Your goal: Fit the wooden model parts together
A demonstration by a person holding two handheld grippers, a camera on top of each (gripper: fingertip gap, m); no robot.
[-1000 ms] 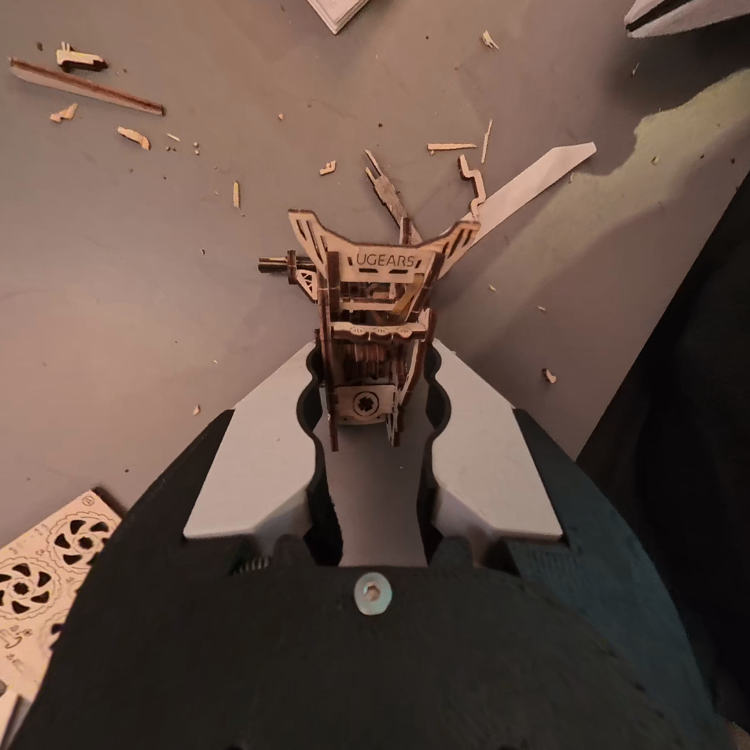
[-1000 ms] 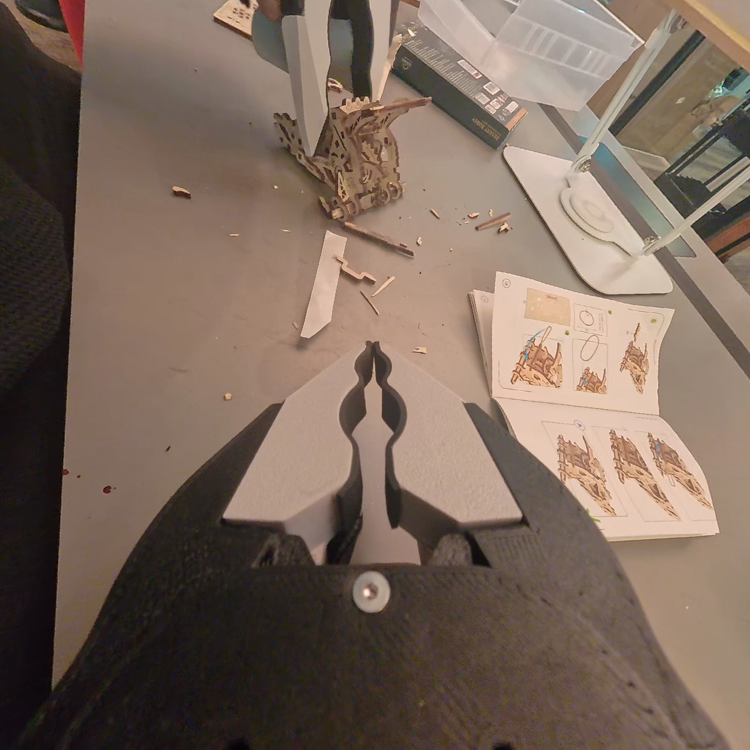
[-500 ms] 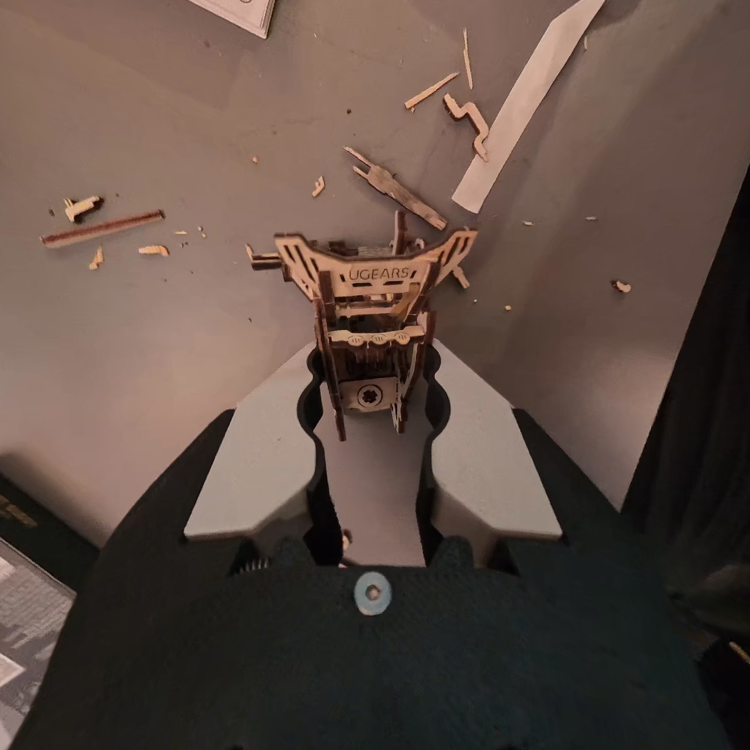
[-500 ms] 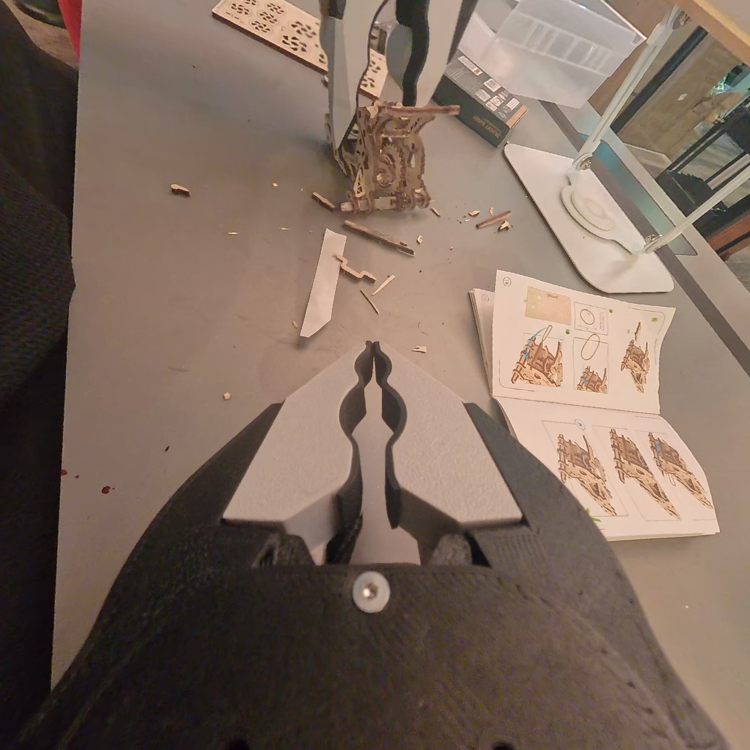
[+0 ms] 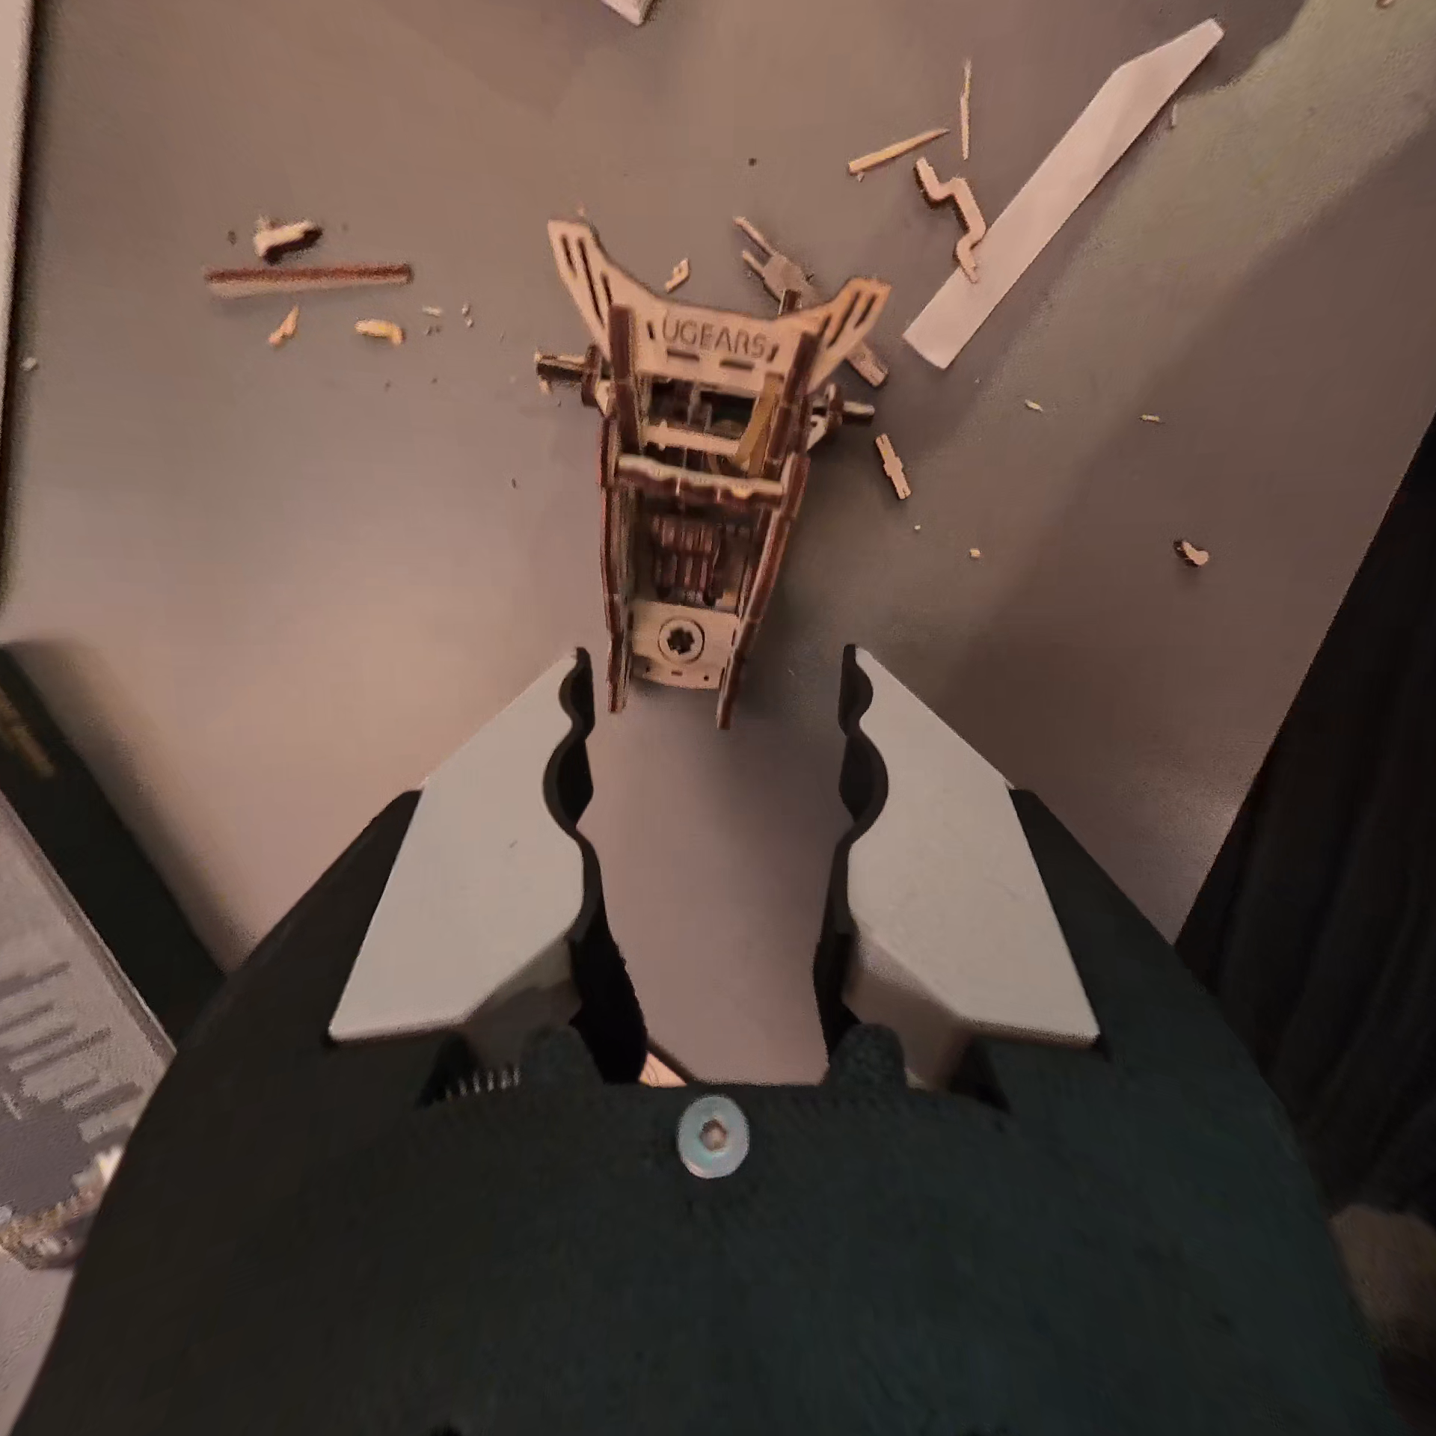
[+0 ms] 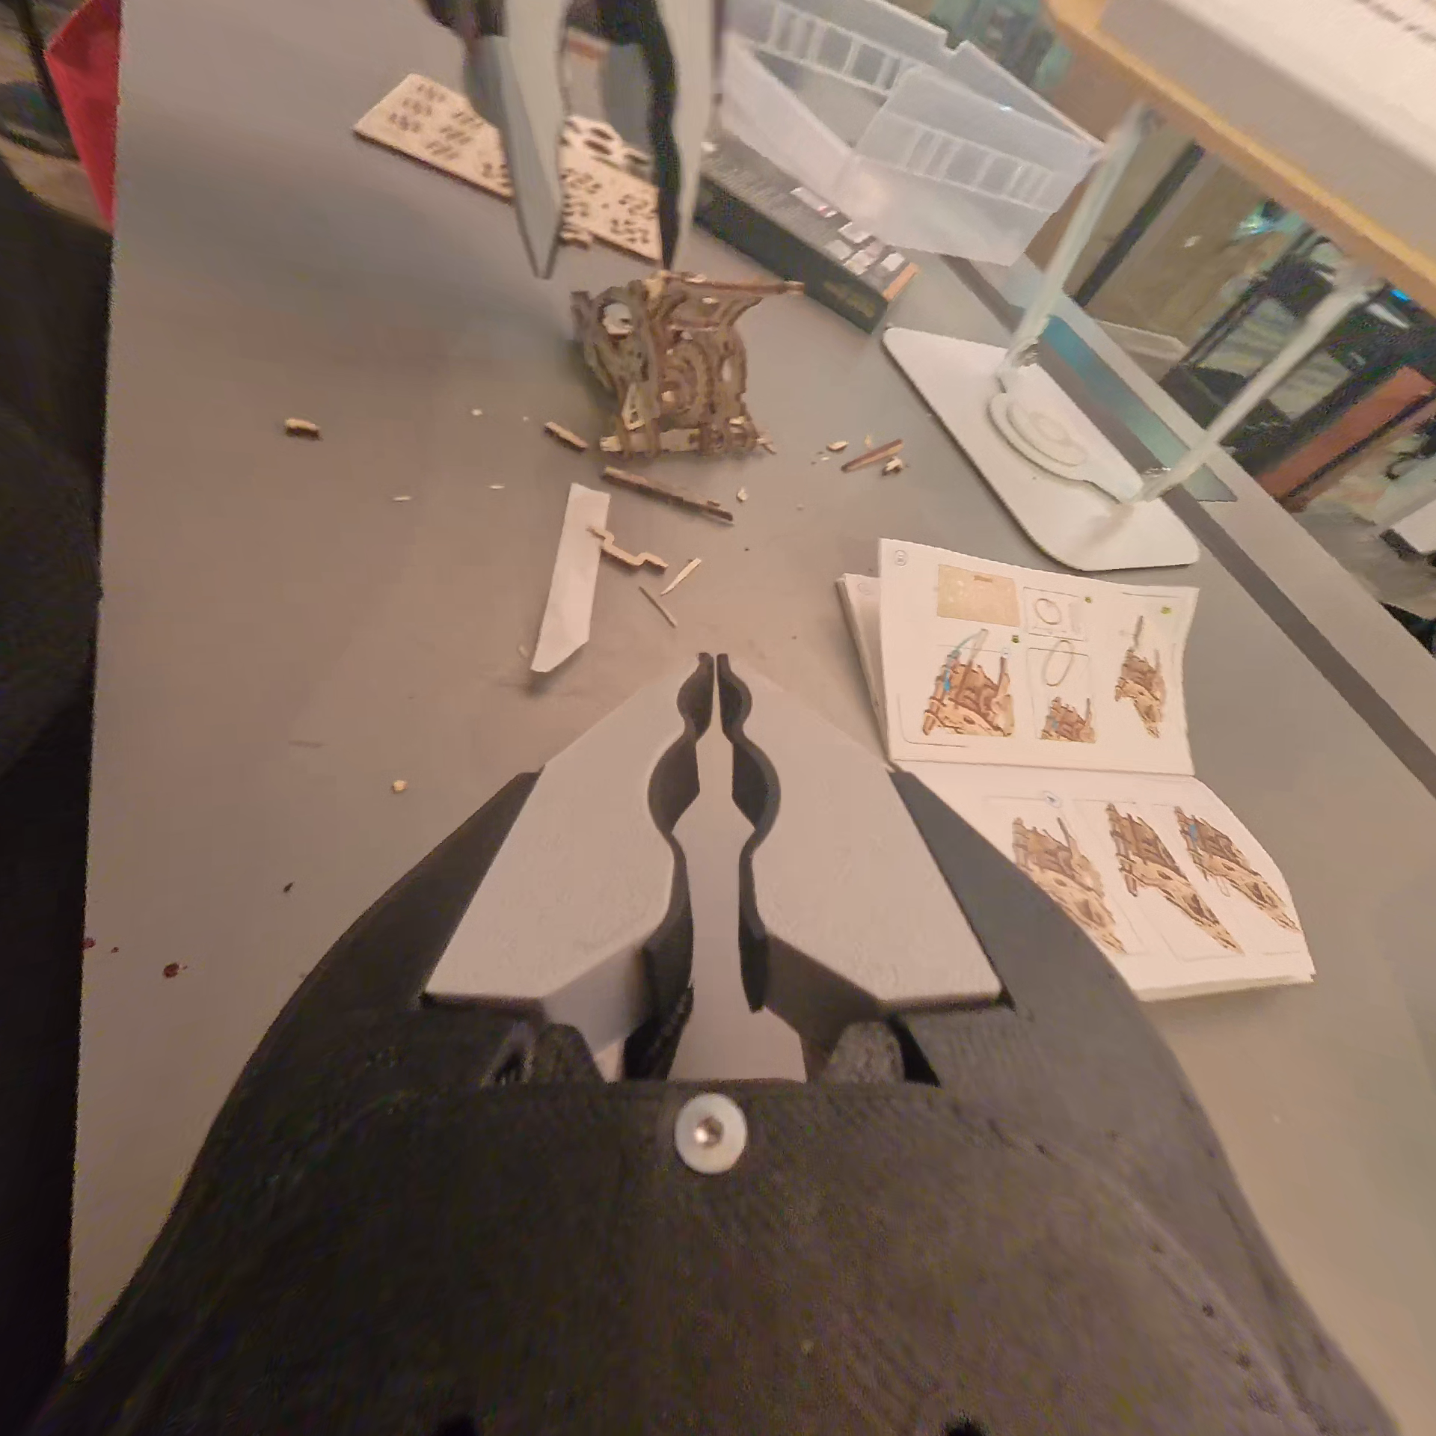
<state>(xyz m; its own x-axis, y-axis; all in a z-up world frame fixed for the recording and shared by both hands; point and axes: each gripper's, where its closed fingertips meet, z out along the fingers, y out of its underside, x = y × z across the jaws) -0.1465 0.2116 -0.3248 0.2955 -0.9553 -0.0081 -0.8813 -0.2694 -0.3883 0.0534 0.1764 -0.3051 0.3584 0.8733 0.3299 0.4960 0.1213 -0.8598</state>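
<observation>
In the left wrist view, the left gripper [image 5: 715, 684] hangs over the grey table [image 5: 272, 482] with its jaws spread wide and nothing between them. Just past the fingertips, in the middle of the frame, the wooden model [image 5: 691, 497] stands free on the table. It is a part-built frame of cut plywood with a flared plate at its far end, gears packed inside and a small axle stub poking out on its left. Loose offcuts lie around it: a long wooden strip [image 5: 307, 277] in the upper left, a stepped wooden piece [image 5: 952, 210] and a white paper strip [image 5: 1064, 194] in the upper right, and splinters scattered between.

In the right wrist view, the right gripper [image 6: 715, 668] sits low in the centre of the frame, its jaws pressed almost together with only a sliver of gap at the tips, gripping nothing. The model [image 6: 668, 373] stands upright in the upper middle, well apart from this gripper, and the left gripper [image 6: 606, 260] shows above it, open and not touching it. An open instruction booklet [image 6: 1041, 746] lies at the right of the frame, a sheet of uncut wooden parts [image 6: 435, 132] lies at the upper left behind the model, and a white lamp base [image 6: 1041, 435] stands at the upper right.

By my reading the core of the model is already assembled and set down, but the loose pieces and the uncut sheet suggest more parts are left to fit, and neither gripper has picked the next one
</observation>
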